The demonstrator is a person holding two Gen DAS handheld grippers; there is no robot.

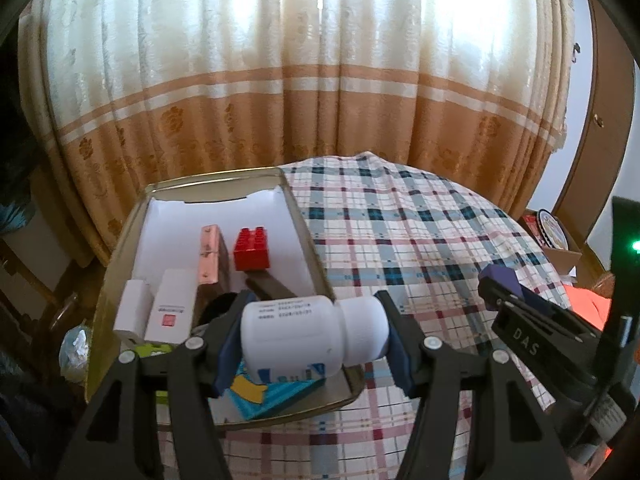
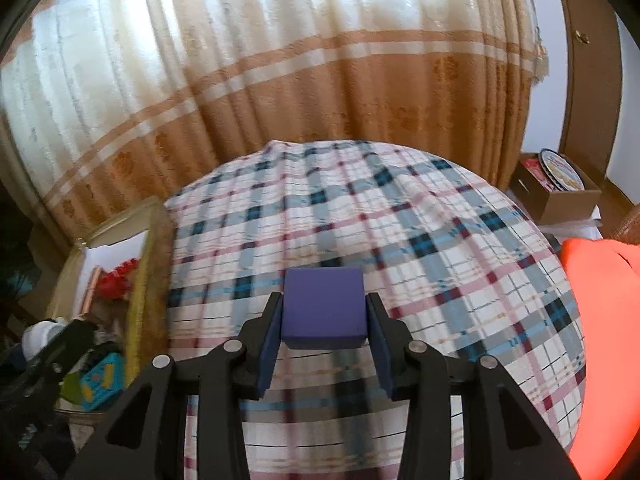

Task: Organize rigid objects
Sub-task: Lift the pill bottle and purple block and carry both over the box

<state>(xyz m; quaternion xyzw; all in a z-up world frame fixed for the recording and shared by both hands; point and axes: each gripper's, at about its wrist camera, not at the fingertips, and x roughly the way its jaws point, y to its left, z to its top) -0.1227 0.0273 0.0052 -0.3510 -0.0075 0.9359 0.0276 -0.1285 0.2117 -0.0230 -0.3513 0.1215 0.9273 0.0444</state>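
White plastic filled the left gripper (image 1: pixel 314 338): a pill bottle (image 1: pixel 304 336) lay sideways between its blue pads, base against one pad and cap against the other, clamped at roughly a middling opening. The bottle hung above the near corner of the gold tin tray (image 1: pixel 308 236), which serves here as the landmark.

Inside the tray, lined with white paper, a red building brick (image 1: pixel 251 249) sat toward the far side, with a pink hinged case (image 1: pixel 210 254) just beside it. Nearer the camera inside the tray stood two white boxes (image 1: pixel 154 310), side by side, one bearing a red mark. At the tray's near end, under the bottle, lay a blue and yellow box (image 1: pixel 266 394), partly hidden.

The tray rested on a plaid cloth (image 1: pixel 420 232) over the worktop, at the cloth's left edge in both views. To the right of the tray, well apart from it, the right gripper (image 2: pixel 324 320) held a purple block (image 2: pixel 323 307) squarely between its pads, its jaws partly closed on the block's sides, above bare cloth. From the left wrist view that gripper (image 1: pixel 500 284) showed at the right edge, the purple block (image 1: pixel 502 278) at its tip.

Behind the tray hung a cream and tan curtain (image 1: pixel 280 80). An orange cloth (image 2: pixel 600 320) lay far right of the tray.
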